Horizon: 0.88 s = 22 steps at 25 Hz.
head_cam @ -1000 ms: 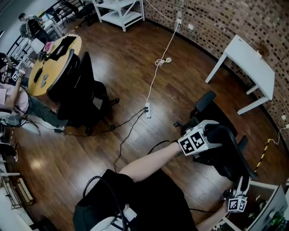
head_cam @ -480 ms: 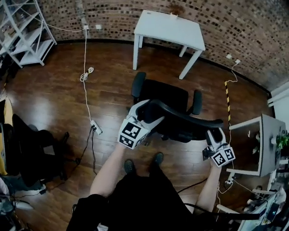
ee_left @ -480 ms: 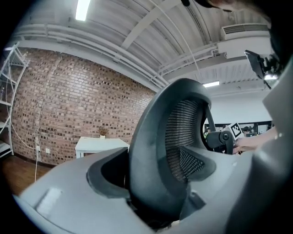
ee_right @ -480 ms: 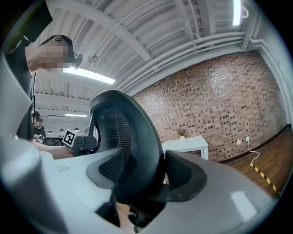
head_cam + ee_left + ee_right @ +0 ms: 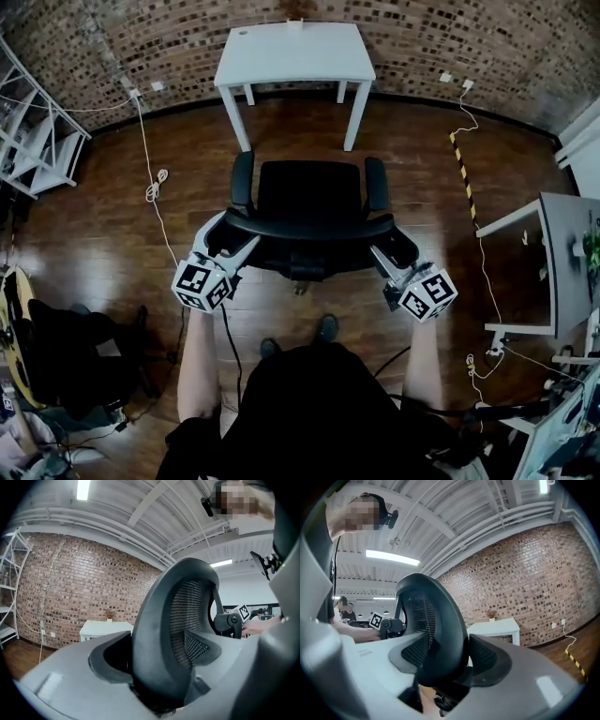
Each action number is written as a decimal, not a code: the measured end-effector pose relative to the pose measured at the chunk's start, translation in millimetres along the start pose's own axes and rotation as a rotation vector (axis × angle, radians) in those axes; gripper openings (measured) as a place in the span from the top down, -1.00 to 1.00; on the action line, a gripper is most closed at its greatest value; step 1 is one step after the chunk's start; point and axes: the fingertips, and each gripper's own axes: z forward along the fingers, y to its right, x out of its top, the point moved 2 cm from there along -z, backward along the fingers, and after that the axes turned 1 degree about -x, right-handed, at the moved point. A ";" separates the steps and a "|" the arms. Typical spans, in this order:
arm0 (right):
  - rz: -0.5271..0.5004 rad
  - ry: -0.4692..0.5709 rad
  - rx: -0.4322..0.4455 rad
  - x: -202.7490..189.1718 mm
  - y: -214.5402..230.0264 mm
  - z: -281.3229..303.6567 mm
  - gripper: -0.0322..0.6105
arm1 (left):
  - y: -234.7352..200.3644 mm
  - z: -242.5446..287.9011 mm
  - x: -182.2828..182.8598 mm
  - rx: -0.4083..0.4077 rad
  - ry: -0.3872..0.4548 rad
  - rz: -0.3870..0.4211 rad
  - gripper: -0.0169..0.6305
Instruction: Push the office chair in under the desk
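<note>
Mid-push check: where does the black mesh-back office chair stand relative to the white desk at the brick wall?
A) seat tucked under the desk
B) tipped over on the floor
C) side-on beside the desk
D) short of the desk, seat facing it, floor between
D: the head view shows the black mesh-back office chair facing the white desk, with bare wooden floor between them.

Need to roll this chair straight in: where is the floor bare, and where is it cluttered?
Bare floor runs from the office chair to the white desk, and on between its legs. Left of that lane lies a white cable; right of it a striped floor strip and a grey table. Keep centred.
</note>
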 end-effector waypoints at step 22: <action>-0.035 -0.130 0.108 -96.7 85.4 76.8 0.09 | -45.1 38.4 -96.2 0.205 0.103 -0.072 -0.42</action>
